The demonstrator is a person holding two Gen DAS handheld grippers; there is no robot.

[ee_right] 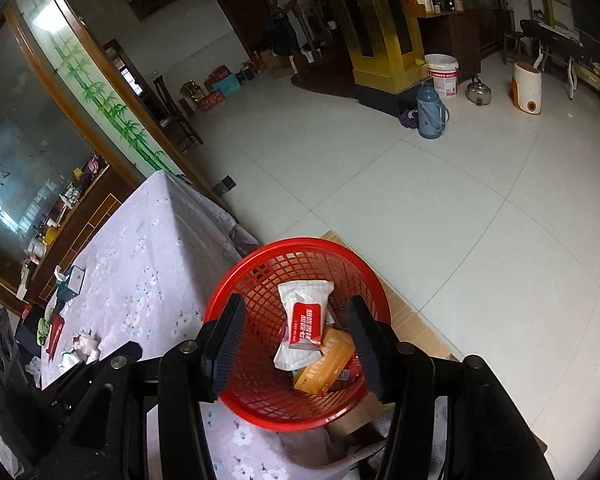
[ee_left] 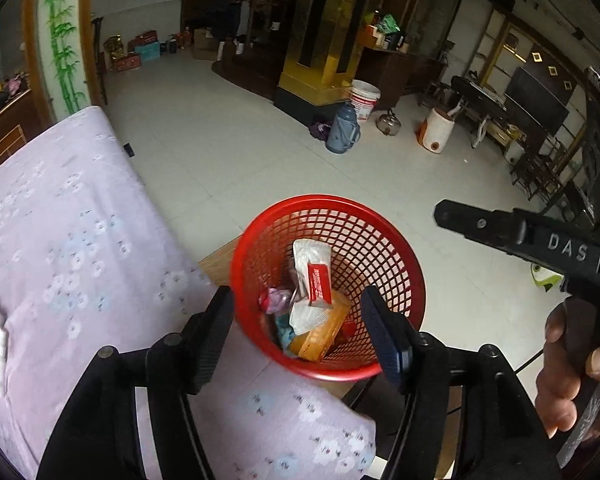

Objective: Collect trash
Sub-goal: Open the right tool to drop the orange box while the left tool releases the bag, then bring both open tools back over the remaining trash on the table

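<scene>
Left tongs [ee_left: 300, 332] and right tongs [ee_right: 296, 344] hanging apart, empty, over red basket [ee_left: 380, 232] already holding packets. More litter [ee_right: 80, 346] lying on table [ee_right: 148, 248]. Advice: swinging back tableward, closing squarely on one scrap, dropping over basket centre.

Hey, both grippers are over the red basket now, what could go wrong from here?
1. The red basket stands by the table's edge, partly past the cloth; a nudge from the open left gripper or right gripper might tip it to the floor.
2. The white wipes pack stands high on the orange pack and could spill out.
3. Wrappers still lie on the table.
</scene>
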